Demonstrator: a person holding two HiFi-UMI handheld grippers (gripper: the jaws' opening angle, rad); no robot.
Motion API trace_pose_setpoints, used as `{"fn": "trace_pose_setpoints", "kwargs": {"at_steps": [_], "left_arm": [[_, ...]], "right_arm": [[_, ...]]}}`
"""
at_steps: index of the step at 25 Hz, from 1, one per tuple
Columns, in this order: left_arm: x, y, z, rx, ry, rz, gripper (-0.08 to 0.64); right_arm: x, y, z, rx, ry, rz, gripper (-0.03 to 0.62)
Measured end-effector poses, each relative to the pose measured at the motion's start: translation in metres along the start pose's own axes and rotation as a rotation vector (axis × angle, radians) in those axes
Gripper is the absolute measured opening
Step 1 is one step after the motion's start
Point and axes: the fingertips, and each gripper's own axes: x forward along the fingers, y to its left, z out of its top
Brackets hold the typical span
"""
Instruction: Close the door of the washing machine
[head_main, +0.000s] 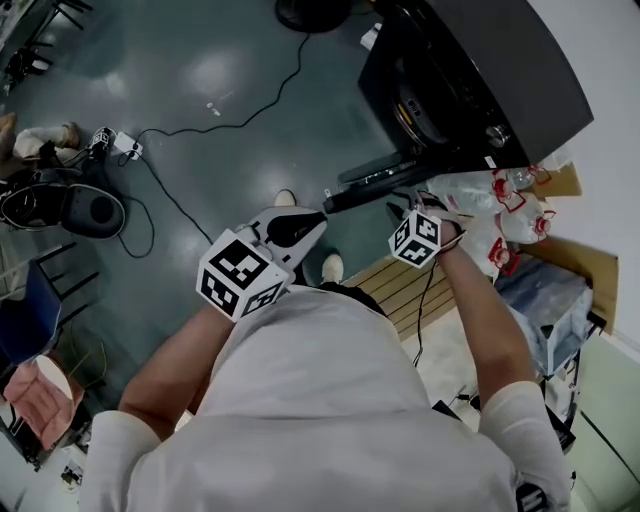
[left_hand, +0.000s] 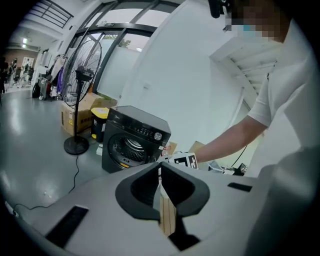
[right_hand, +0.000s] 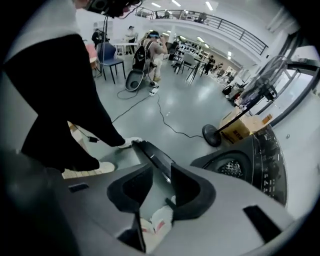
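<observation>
The dark washing machine (head_main: 470, 70) stands at the top right of the head view, its round drum opening (left_hand: 127, 147) uncovered. Its door (head_main: 370, 185) hangs swung out over the floor, and in the right gripper view it shows as a dark bar (right_hand: 152, 157). My right gripper (head_main: 420, 205) hovers just at the door's outer end, pointing steeply down. Its jaws (right_hand: 161, 172) are open, the door's edge showing in the gap beyond them, untouched. My left gripper (head_main: 310, 222) is held farther left over the floor, empty, with its jaws (left_hand: 160, 167) shut.
A wooden pallet (head_main: 400, 285) lies under my feet, with plastic bottles (head_main: 505, 215) to its right beside the machine. Cables (head_main: 230, 120) run across the grey floor. A floor fan (left_hand: 82, 75) and a cardboard box (left_hand: 75, 117) stand left of the machine. A blue chair (head_main: 25, 310) is at far left.
</observation>
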Motion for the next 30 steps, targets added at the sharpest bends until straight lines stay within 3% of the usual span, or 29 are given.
{"fn": "trace_pose_setpoints", "kwargs": {"at_steps": [5, 12, 21, 30], "left_arm": [[0.005, 0.036, 0.012, 0.006, 0.032, -0.036, 0.025], [0.01, 0.057, 0.019, 0.004, 0.067, -0.089, 0.026], [0.012, 0.09, 0.037, 0.008, 0.088, -0.122, 0.025], [0.003, 0.122, 0.049, 0.067, 0.1, -0.154, 0.025]], "right_arm": [[0.028, -0.007, -0.009, -0.132, 0.091, 0.026, 0.124], [0.04, -0.003, -0.014, -0.161, 0.137, 0.079, 0.11], [0.049, -0.023, -0.006, -0.034, 0.161, 0.095, 0.107], [0.07, -0.07, 0.018, 0.167, 0.168, 0.066, 0.103]]}}
